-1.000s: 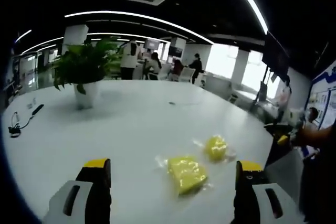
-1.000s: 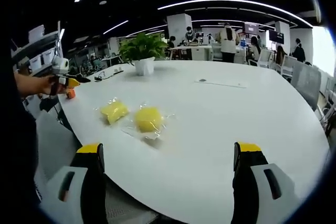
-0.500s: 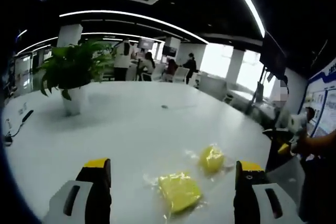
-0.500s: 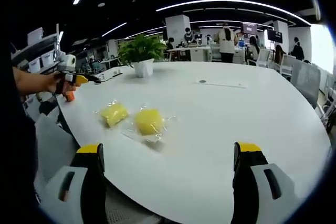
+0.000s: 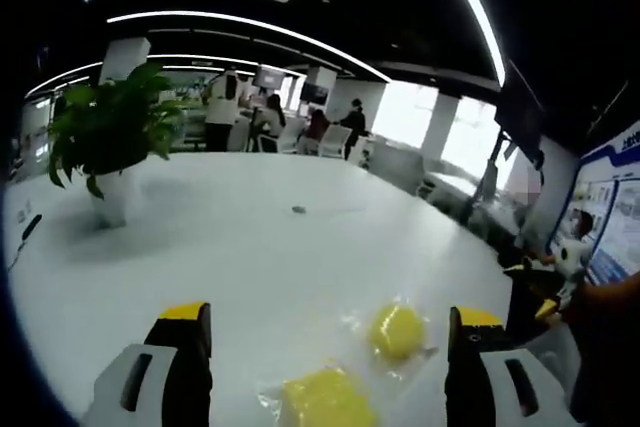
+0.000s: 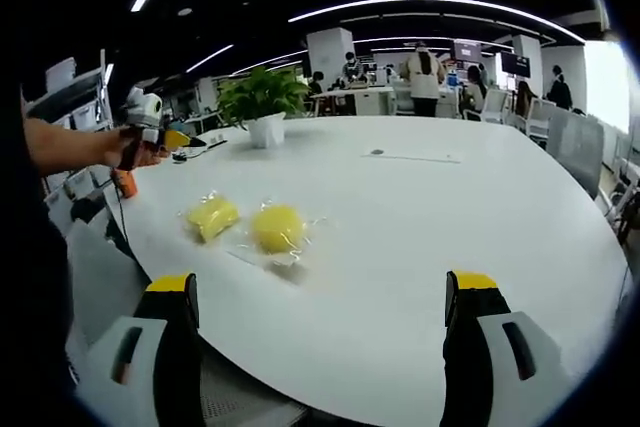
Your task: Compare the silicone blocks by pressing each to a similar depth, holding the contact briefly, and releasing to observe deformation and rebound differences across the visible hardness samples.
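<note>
Since a second ago, both yellow blocks have slid toward the bottom of my left gripper view, and the plant has drifted toward 9 o'clock; that is my left hand carrying the camera, for the blocks lie as they lay on the table. In my right gripper view the other gripper, held in my left hand, has risen a little at 9 o'clock.

Fingers first. My left gripper point(image 5: 320, 367) has its jaws spread wide, yellow-tipped, nothing between them. The squarer silicone block point(image 5: 325, 399), in clear wrap, sits at 6 o'clock between the jaws but beyond them, untouched. The rounder silicone block point(image 5: 397, 328) lies just beside it toward 4 o'clock, near my right-hand jaw, apart from it.

My right gripper point(image 6: 320, 347) is also spread wide and empty, hanging off the near edge of the white table point(image 6: 480, 207). From here the round block point(image 6: 277, 228) lies at 10 o'clock and the squarer one point(image 6: 212, 215) just beside it, farther toward 9 o'clock; their wrappers look close, whether touching I cannot tell.

Farther out, the potted plant point(image 5: 105, 147) stands on the table at 9 o'clock in the left gripper view. Beyond the table, people point(image 6: 425, 72) stand and sit among desks.
</note>
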Demonstrator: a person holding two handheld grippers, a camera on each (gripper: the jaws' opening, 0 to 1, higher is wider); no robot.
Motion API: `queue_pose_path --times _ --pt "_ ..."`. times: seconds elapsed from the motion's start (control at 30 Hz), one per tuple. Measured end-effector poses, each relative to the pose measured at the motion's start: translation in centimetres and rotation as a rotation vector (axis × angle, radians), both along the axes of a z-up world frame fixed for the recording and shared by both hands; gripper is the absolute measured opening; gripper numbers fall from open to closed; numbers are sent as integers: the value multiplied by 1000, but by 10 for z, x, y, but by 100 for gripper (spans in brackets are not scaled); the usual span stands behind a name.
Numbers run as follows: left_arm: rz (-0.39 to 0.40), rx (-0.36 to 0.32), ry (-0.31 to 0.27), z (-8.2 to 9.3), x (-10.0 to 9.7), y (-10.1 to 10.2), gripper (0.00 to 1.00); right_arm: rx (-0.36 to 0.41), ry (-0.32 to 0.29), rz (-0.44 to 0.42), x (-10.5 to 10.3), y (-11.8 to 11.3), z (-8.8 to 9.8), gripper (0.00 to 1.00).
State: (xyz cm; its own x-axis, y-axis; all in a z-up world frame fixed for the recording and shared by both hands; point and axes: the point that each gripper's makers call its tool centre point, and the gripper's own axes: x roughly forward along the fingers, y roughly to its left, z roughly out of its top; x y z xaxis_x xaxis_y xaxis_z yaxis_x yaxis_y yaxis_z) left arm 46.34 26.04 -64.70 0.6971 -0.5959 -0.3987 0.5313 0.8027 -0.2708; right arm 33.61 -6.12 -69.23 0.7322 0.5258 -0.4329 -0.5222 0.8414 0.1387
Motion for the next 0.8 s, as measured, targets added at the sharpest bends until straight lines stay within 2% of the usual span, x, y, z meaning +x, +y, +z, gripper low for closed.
queue_pose_path --times 0.23,0.67,0.73,0.8 --pt "-27 -2 13 -2 12 -20 100 4 2 -7 -1 -2 -2 96" --pt "-60 -9 56 -19 26 -47 98 9 12 -20 -1 -9 -4 96" --pt "-56 -15 71 -23 28 -50 97 11 14 -21 -1 -9 -5 96" --pt "-27 -39 119 -30 31 -50 95 12 17 -23 -2 -8 -6 96"
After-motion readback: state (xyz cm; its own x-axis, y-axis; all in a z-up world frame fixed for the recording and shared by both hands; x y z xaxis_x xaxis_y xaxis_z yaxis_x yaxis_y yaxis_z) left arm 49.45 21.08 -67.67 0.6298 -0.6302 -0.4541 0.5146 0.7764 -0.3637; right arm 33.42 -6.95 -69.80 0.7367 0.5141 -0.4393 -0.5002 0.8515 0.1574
